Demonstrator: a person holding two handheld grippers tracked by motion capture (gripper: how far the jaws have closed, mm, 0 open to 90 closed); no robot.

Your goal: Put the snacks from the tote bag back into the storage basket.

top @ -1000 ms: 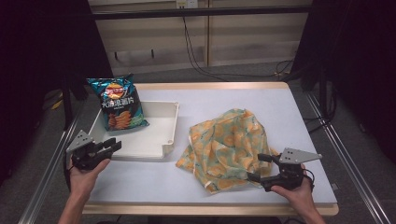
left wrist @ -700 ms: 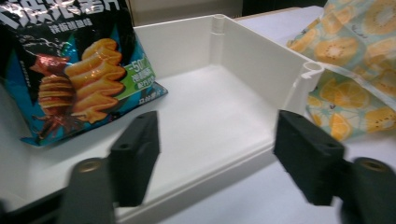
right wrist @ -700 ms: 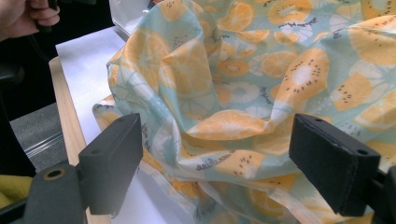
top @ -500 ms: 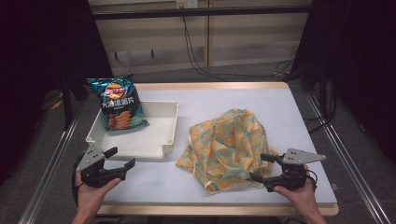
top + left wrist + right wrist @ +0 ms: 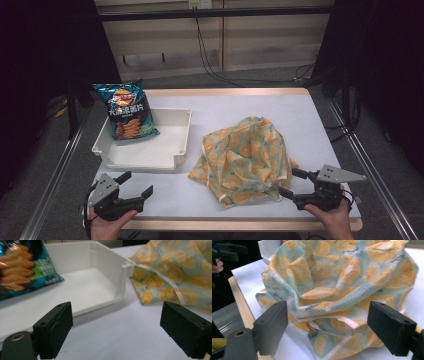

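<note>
Movement is ours on the left: we have brought the left tongs (image 5: 134,189) to the desk's (image 5: 240,107) near-left corner, jaws apart, empty. Right tongs (image 5: 292,184), also apart, nearly touch the crumpled cloth (image 5: 245,157) near-right, probably next.

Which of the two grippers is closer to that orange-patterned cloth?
The right gripper: it sits at the cloth's near right edge. The left gripper is off to its left, below the white tray.

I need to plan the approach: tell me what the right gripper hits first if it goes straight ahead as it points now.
The right gripper, jaws open, points at the crumpled orange-print cloth. It would most likely meet the cloth's near folds first, just ahead of the jaws; exact depth is unclear.
</note>
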